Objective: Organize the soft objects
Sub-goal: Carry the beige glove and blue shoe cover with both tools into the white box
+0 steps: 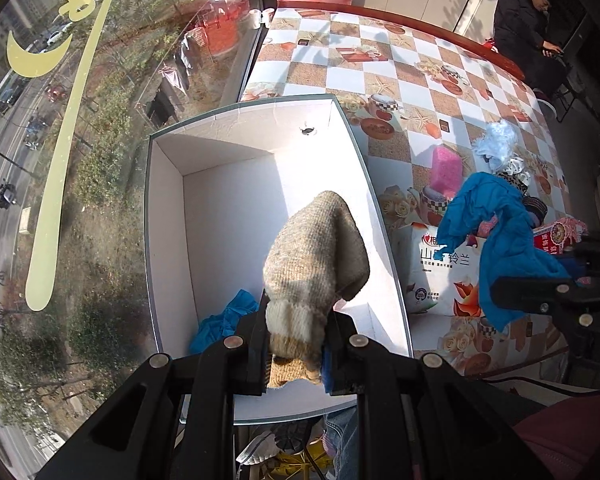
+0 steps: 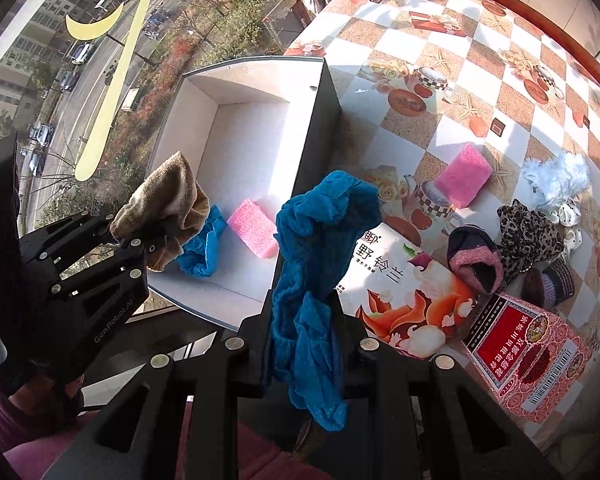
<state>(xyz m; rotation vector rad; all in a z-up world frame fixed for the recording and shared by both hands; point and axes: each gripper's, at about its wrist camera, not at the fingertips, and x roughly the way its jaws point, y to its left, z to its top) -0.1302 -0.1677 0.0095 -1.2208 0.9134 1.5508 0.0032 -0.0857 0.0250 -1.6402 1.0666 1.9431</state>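
Observation:
My left gripper (image 1: 296, 340) is shut on a beige knitted sock (image 1: 316, 260) and holds it over the open white box (image 1: 228, 208). It also shows in the right wrist view (image 2: 140, 236) with the sock (image 2: 168, 204) at the box's near left corner. My right gripper (image 2: 304, 336) is shut on a blue cloth (image 2: 320, 248), held above the box's right wall (image 2: 316, 152). In the box lie another blue cloth (image 2: 202, 248) and a pink sponge (image 2: 252, 228).
On the checkered table (image 2: 480, 80) lie a second pink sponge (image 2: 464, 174), a white fluffy item (image 2: 556, 178), a leopard-print cloth (image 2: 528, 236), dark and pink socks (image 2: 476, 260), a tissue pack (image 2: 412, 300) and a red carton (image 2: 528, 356). A window (image 1: 60, 160) is left. A person (image 1: 528, 28) sits far right.

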